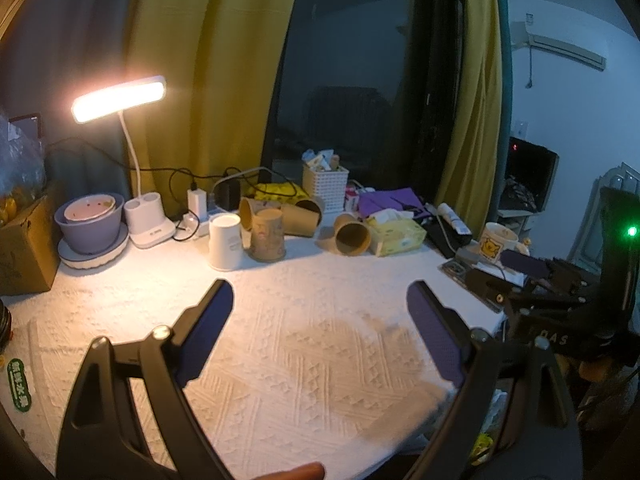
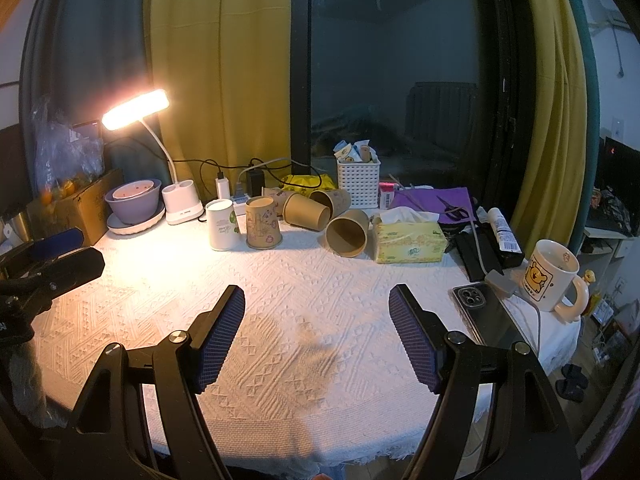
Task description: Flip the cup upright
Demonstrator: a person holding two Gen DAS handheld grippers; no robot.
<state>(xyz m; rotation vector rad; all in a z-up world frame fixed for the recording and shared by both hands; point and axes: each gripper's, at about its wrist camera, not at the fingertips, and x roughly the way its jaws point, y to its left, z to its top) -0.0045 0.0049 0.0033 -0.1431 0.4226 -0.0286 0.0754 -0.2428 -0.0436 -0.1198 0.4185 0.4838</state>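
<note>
Several brown paper cups sit at the back of the white-clothed table (image 2: 304, 360). One printed cup (image 2: 262, 222) stands mouth-down beside a white cup (image 2: 221, 225). Three lie on their sides: one (image 2: 347, 233) with its mouth toward me, one (image 2: 306, 211) behind it, and one (image 2: 331, 200) further back. The same group shows in the left wrist view, with the mouth-down cup (image 1: 267, 234) and a lying cup (image 1: 352, 235). My left gripper (image 1: 320, 300) is open and empty above the cloth. My right gripper (image 2: 316, 304) is open and empty, well short of the cups.
A lit desk lamp (image 2: 136, 109) stands back left by a purple bowl (image 2: 134, 199) and a cardboard box (image 2: 80, 204). A tissue box (image 2: 410, 240), white basket (image 2: 358, 182), phone (image 2: 480, 312) and bear mug (image 2: 550, 276) crowd the right side. The other gripper (image 2: 48, 264) shows at the left edge.
</note>
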